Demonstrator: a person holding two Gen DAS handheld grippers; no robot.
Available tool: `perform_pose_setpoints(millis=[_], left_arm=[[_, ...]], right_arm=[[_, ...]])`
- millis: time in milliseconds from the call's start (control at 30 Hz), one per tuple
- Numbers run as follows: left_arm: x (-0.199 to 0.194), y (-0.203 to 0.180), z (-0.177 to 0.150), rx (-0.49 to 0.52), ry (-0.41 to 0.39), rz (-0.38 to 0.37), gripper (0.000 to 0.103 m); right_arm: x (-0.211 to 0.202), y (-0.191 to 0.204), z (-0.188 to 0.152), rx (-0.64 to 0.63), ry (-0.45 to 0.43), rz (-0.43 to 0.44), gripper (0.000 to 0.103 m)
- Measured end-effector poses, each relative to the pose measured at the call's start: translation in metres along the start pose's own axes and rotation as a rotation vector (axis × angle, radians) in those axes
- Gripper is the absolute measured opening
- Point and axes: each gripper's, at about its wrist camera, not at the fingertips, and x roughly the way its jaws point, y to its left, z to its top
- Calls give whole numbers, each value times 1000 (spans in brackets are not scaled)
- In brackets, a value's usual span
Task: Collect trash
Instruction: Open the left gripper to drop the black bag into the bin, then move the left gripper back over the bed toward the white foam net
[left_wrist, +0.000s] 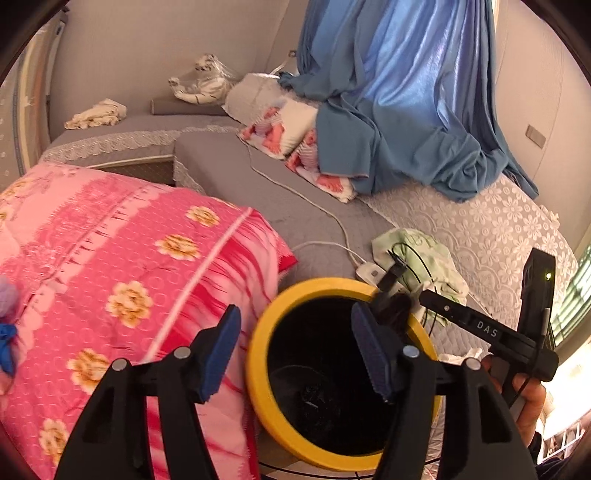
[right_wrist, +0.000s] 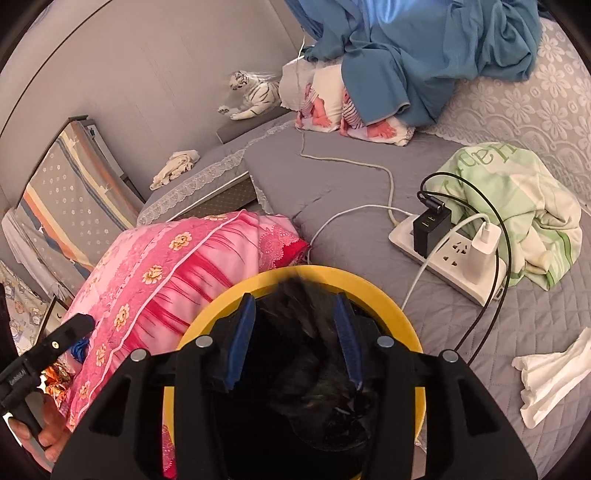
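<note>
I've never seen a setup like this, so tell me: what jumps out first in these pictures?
A yellow-rimmed bin with a black liner sits on the bed right below both grippers, the right gripper open just above its mouth. Beside it on the left lies a bright pink floral quilt, and behind, a blue curtain spills onto the bed. A white crumpled tissue lies on the grey cover at right.

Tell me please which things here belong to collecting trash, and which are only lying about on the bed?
For the job:
- yellow-rimmed bin
- crumpled white tissue
- right claw, over the bin

Only lying about:
- pink quilt
- power strip
- green cloth
- toy tiger
- blue curtain
</note>
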Motion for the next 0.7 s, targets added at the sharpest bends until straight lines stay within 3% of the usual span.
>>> perform_pose_setpoints(millis=[300, 700], left_arm=[[-60, 44, 4, -54, -94, 105, 59], [-186, 108, -16, -143, -250, 352, 59]], right_arm=[[-2, 35, 7, -67, -10, 42, 42], [2, 140, 2, -239, -21, 194, 42]])
